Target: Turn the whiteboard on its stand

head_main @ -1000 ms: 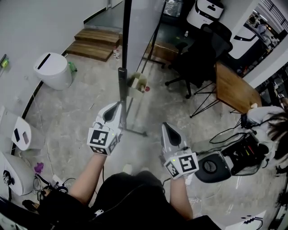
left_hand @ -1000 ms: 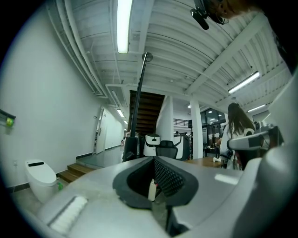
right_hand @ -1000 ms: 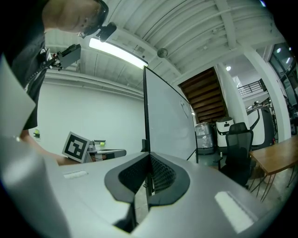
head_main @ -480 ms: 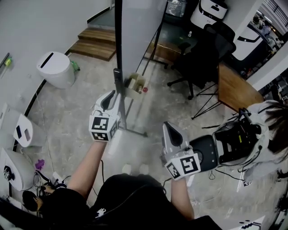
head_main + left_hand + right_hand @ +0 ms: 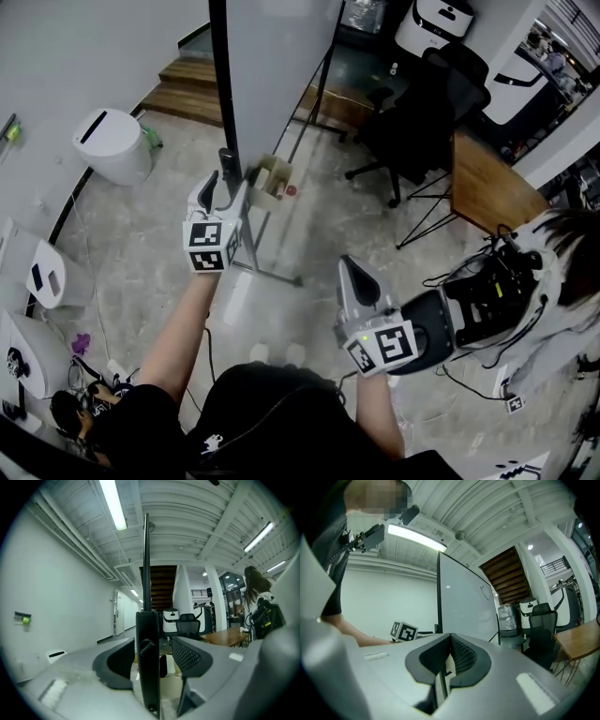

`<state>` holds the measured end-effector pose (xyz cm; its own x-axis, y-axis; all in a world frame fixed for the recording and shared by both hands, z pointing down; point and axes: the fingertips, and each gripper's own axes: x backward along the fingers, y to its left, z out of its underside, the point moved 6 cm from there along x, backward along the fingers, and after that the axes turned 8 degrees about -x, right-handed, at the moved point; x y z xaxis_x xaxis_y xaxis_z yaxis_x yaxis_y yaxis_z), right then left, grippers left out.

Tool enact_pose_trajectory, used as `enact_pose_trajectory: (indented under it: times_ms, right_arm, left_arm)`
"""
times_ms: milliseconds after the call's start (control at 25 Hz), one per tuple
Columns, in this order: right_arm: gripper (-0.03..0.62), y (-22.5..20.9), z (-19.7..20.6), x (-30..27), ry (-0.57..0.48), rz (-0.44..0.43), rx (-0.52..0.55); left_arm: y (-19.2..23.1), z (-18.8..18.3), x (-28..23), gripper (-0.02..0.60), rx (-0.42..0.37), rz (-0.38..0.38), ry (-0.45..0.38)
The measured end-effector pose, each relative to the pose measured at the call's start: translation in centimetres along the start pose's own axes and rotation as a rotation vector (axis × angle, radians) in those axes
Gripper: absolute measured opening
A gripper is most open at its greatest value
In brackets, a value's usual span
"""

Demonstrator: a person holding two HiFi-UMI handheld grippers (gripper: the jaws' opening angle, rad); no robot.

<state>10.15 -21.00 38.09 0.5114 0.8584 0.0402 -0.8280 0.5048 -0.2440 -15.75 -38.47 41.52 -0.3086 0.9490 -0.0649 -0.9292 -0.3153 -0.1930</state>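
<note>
The whiteboard (image 5: 281,66) stands upright on its stand, and its black side rail (image 5: 218,75) runs down to my left gripper (image 5: 223,187). In the left gripper view the rail (image 5: 147,634) stands between the jaws of that gripper (image 5: 152,657). The jaws have just been opening, a gap shows on each side, and the pads do not press on it. My right gripper (image 5: 352,270) hangs back near my body, shut and empty. In the right gripper view, beyond that gripper (image 5: 450,654), the board (image 5: 464,602) faces me at an angle.
A small tray (image 5: 267,180) with markers hangs on the stand. A white bin (image 5: 111,145) and wooden steps (image 5: 197,89) lie at the left. A black office chair (image 5: 422,122) and a wooden table (image 5: 487,183) stand to the right, where a person (image 5: 553,253) carries equipment.
The board's black rail and my left gripper have swung leftward together. The left jaws, closed on the rail before, now stand apart. The right gripper has hardly moved.
</note>
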Motion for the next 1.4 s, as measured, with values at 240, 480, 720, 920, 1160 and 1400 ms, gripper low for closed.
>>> enact_pose_trajectory:
  times_ms: [240, 480, 720, 920, 1160, 1400]
  right_arm:
    - [0.006, -1.0, 0.1, 0.2, 0.001, 0.019, -0.003]
    - [0.006, -1.3, 0.6, 0.4, 0.015, 0.031, -0.008]
    - [0.006, -1.2, 0.9, 1.0, 0.016, 0.04, -0.006]
    - [0.006, -1.4, 1.1, 1.8, 0.019, 0.056, -0.007]
    - [0.006, -1.0, 1.0, 2.1, 0.022, 0.062, -0.006]
    - [0.006, -1.5, 0.9, 2.7, 0.023, 0.079, -0.001]
  left_arm:
    - [-0.2, 0.4, -1.7, 0.27, 0.005, -0.017, 0.006]
    - [0.1, 1.5, -3.3, 0.267, 0.004, -0.045, 0.032]
    - [0.6, 1.8, -3.4, 0.236, 0.024, -0.065, 0.037]
    - [0.5, 1.9, -3.6, 0.211, 0.024, -0.057, 0.036]
    - [0.6, 1.8, -3.6, 0.206, 0.028, -0.042, 0.041]
    - [0.7, 1.7, -4.3, 0.204, 0.032, -0.024, 0.058]
